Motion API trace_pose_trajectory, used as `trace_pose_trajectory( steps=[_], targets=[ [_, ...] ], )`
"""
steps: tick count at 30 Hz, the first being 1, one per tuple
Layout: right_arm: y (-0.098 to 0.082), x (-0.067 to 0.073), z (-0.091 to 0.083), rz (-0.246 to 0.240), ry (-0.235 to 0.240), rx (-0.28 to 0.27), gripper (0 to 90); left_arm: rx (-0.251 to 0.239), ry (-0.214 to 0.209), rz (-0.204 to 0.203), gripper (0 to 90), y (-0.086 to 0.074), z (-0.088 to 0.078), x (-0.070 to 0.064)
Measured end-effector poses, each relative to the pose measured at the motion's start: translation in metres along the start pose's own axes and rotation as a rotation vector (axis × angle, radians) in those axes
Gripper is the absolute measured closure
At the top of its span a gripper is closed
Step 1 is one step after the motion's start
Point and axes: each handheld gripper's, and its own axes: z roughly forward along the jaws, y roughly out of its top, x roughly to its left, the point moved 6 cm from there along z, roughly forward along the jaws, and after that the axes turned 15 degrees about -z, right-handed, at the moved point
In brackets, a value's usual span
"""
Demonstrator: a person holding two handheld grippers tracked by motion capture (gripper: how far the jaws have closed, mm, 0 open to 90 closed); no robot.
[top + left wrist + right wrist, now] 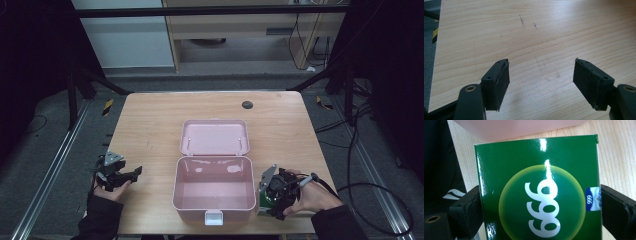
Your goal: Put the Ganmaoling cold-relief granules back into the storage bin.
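A pink plastic box [214,192] stands open in the middle of the wooden table [150,125], its lid [215,137] laid back flat behind it. Nothing lies inside the box. My right gripper [264,200] sits just right of the box near the front edge, shut on a green carton [539,192] with a white "999" in a yellow-green circle. The pink wall [519,127] of the box shows just beyond the carton. My left gripper [541,83] hovers over bare wood at the table's left front, jaws wide apart, nothing between them. It appears in the high view too [131,175].
A small dark round mark [247,104] sits at the table's far right. The box has a white latch [213,218] at its front. Cables [370,190] run over the floor to the right. Shelving [240,30] stands beyond the table.
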Motion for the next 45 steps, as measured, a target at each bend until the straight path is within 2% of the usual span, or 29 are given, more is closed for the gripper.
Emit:
trace_pose_trajectory(
  steps=[6, 15, 23, 28, 35, 42, 45],
  targets=[
    [-0.004, 0.0, 0.005, 0.023, 0.023, -0.013, 10.4, 0.001, 0.001, 0.001, 28.6, 0.0, 0.0, 0.0],
    [-0.005, 0.0, 0.004, 0.038, 0.02, -0.03, 15.5, 0.0, 0.001, 0.0, 28.8, 0.0, 0.0, 0.0],
    [-0.009, 0.0, 0.0, 0.029, 0.025, -0.031, 16.0, 0.002, 0.001, 0.0, 29.0, 0.0, 0.0, 0.0],
    [-0.011, 0.0, -0.012, 0.046, 0.013, -0.059, 16.1, 0.004, -0.001, 0.001, 29.2, 0.0, 0.001, 0.0],
    [-0.01, -0.002, -0.036, 0.033, -0.014, -0.104, 16.2, 0.004, -0.003, 0.0, 29.3, 0.0, 0.001, -0.001],
    [-0.006, -0.006, -0.056, 0.025, -0.041, -0.126, 16.1, 0.005, -0.003, 0.0, 29.2, 0.0, 0.001, -0.001],
    [-0.003, -0.009, -0.07, 0.013, -0.058, -0.133, 16.1, 0.008, -0.002, 0.005, 29.2, -0.001, 0.001, -0.001]
  ],
)
